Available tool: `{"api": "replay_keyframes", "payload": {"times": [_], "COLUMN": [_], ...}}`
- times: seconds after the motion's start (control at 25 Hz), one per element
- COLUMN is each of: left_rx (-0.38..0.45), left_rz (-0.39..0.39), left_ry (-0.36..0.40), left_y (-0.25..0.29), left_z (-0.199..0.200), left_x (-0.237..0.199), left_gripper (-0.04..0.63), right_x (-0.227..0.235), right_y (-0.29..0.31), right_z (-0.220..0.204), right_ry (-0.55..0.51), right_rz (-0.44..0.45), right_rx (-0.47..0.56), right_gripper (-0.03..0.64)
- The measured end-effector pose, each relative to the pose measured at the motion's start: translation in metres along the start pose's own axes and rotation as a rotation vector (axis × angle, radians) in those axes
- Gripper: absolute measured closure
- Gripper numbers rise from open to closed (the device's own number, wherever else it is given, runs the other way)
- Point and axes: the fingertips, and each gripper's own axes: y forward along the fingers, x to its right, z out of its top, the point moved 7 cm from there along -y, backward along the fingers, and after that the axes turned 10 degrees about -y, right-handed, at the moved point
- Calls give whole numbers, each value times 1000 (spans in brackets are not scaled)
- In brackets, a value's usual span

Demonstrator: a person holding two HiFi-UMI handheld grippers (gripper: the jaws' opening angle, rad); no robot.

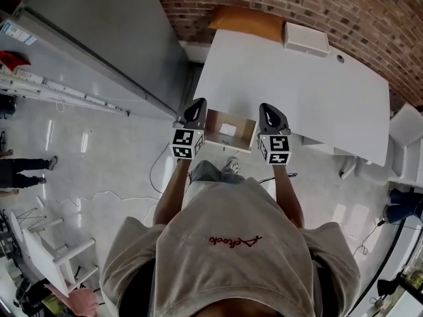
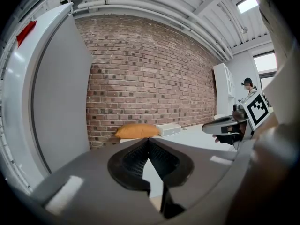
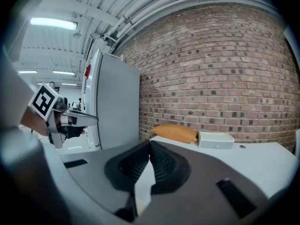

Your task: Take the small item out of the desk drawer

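The white desk [image 1: 310,91] has its drawer [image 1: 246,134] pulled out toward me, wooden inside. A small white item [image 1: 228,129] lies in the drawer. My left gripper [image 1: 197,104] hangs at the drawer's left edge and my right gripper [image 1: 266,108] at its right edge, both above it and pointing at the desk. In the left gripper view the left gripper [image 2: 149,140] has its ribbed pads together with nothing between them. The right gripper [image 3: 150,142] is shut and empty too. Neither gripper view shows the drawer.
An orange cushion [image 1: 246,22] and a white box [image 1: 306,38] sit at the desk's far edge against the brick wall. A tall grey cabinet [image 1: 99,38] stands to the left. A white chair [image 1: 404,140] is at the right, a white stool [image 1: 49,253] at the lower left.
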Motion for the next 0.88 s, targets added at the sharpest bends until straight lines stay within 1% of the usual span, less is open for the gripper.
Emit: {"api": "replay_keyframes", "payload": {"times": [0.4,0.88], "left_rx": [-49,-123], "left_rz": [1,-76], "left_ry": [-24,-54], "left_y": [7,21], "left_z": [-16,-50], "left_x": [-16,-48], "left_gripper": [586,586], "right_x": [-14,-46], "right_y": [13,37], "right_z": [-15,-43], "right_ry": [18,60], "right_rz": [28,-10], "right_rx": [-54,-147], "right_gripper": [605,606]}}
